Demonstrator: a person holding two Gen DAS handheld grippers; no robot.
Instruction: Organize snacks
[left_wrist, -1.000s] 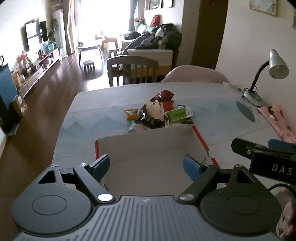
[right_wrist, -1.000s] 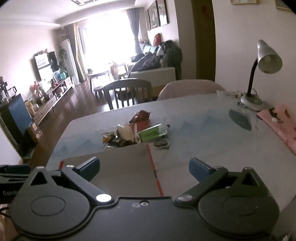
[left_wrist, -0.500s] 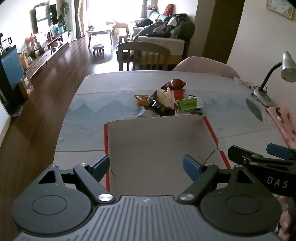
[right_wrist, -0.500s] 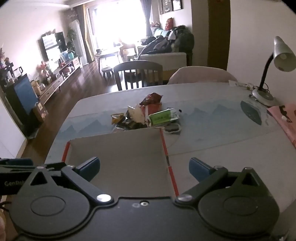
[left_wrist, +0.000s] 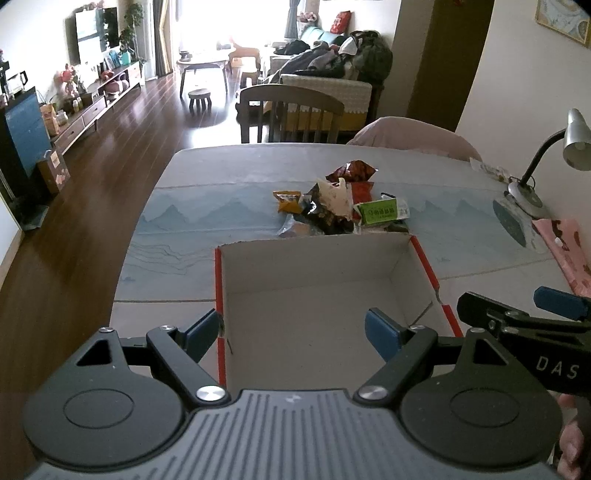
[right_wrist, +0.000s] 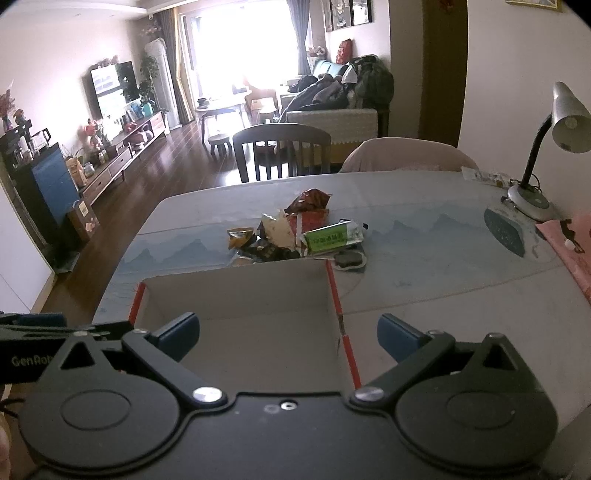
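Observation:
An empty white cardboard box (left_wrist: 423, 254) (right_wrist: 334, 291) with red edges lies on the table in front of both grippers. Just beyond its far wall is a heap of snack packets (left_wrist: 332, 206) (right_wrist: 284, 234), among them a green packet (left_wrist: 380, 211) (right_wrist: 330, 237), a dark red bag (left_wrist: 354, 170) (right_wrist: 309, 198) and a small orange packet (left_wrist: 288, 199) (right_wrist: 240, 237). My left gripper (left_wrist: 293, 332) stands open over the near part of the box, nothing between its fingers. My right gripper (right_wrist: 288, 334) stands open across the box's right wall, holding nothing.
A desk lamp (left_wrist: 569, 142) (right_wrist: 561, 122) stands at the table's far right, a pink cloth (left_wrist: 569, 247) (right_wrist: 569, 247) beside it. Two chairs (left_wrist: 291, 110) (right_wrist: 280, 151) stand at the far edge. The table's left edge drops to a wooden floor (left_wrist: 74, 206).
Both views have tilted downward, so the whole box and more of the near table now show. The snacks and the box have not moved. Both grippers stayed open.

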